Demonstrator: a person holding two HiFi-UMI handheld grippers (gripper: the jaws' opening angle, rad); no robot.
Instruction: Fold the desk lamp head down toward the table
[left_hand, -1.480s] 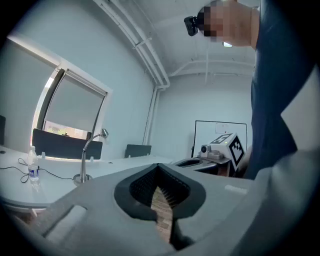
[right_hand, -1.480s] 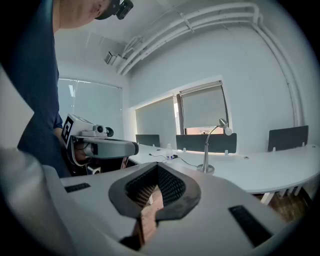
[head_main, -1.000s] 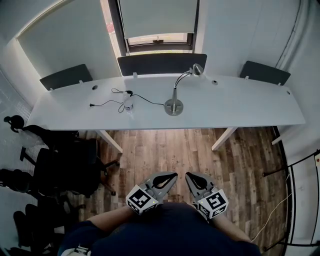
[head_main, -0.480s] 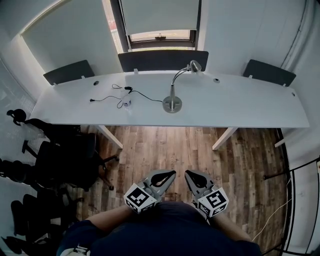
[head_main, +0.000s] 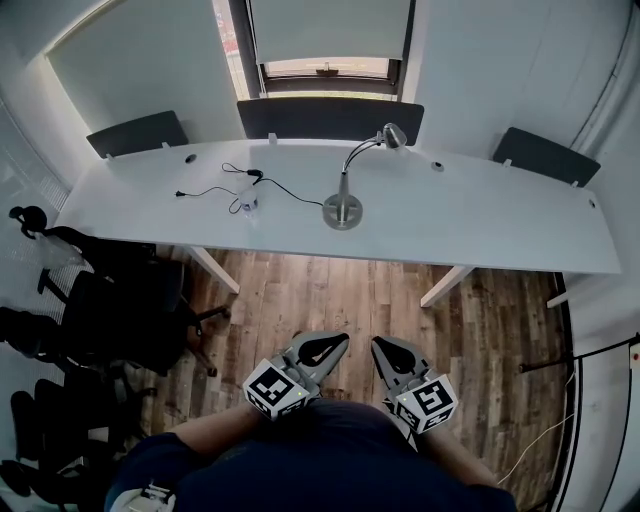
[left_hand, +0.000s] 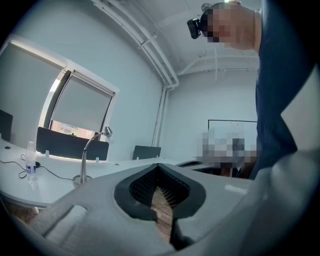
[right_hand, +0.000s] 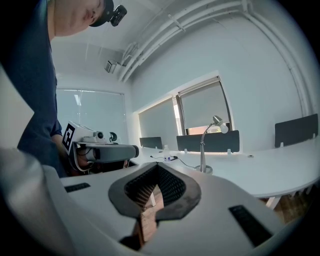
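Left gripper (head_main: 343, 340) and right gripper (head_main: 378, 344), jaws together, empty, well apart from desk lamp (head_main: 342, 211); cable (head_main: 288, 191) and bottle (head_main: 247, 203) beside it.

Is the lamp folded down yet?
Not yet. Nothing is done: the lamp head is up high above the desk. The left gripper and the right gripper are shut, empty, and far from the desk. Left to do: walk up, grab the lamp head, bend it down.
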